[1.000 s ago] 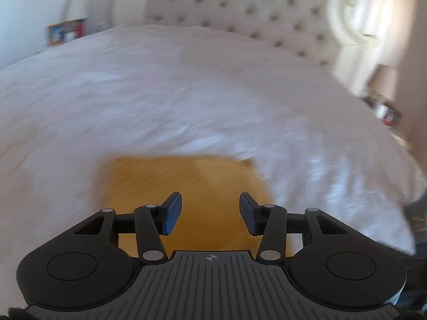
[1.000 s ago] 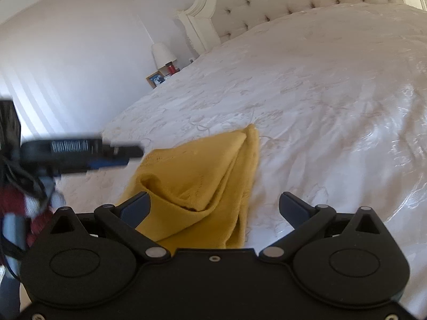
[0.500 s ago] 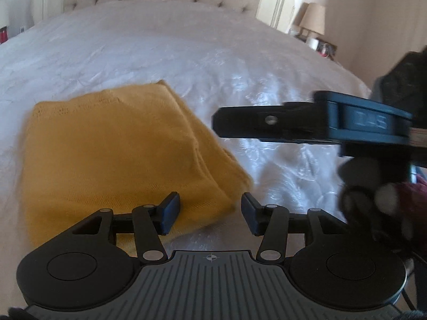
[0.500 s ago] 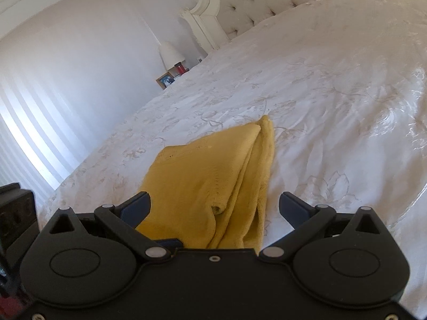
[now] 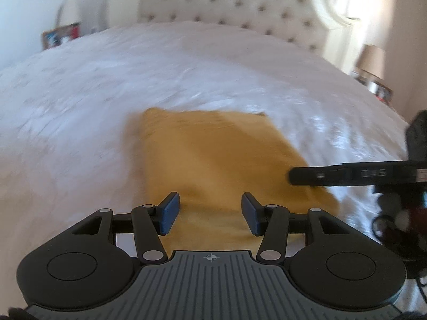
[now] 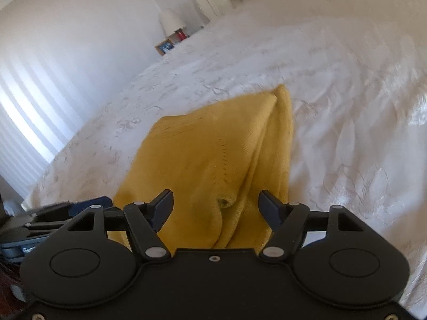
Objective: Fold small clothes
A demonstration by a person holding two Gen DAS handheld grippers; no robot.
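Note:
A mustard-yellow knitted garment (image 5: 213, 157) lies folded on the white bedspread (image 5: 106, 93). My left gripper (image 5: 210, 210) hangs open over the garment's near edge, and its blue pads do not touch the cloth. In the right wrist view the same garment (image 6: 213, 154) shows a loose fold along its right side. My right gripper (image 6: 216, 202) hovers over the garment's near end. Its jaws are closing with the cloth below and between them, and the pads do not press on it. The right gripper (image 5: 296, 176) reaches in sideways over the garment's right corner. The left gripper (image 6: 101, 202) shows at the lower left.
A tufted cream headboard (image 5: 240, 8) stands at the far end of the bed. A bedside lamp (image 6: 170, 22) and a photo frame (image 6: 164, 46) sit on the left side, and another lamp (image 5: 372, 58) on the right. White bedspread surrounds the garment.
The left view has swung so the garment lies straight ahead of its fingers. The right gripper has come closer to the garment's near end and its jaws have narrowed.

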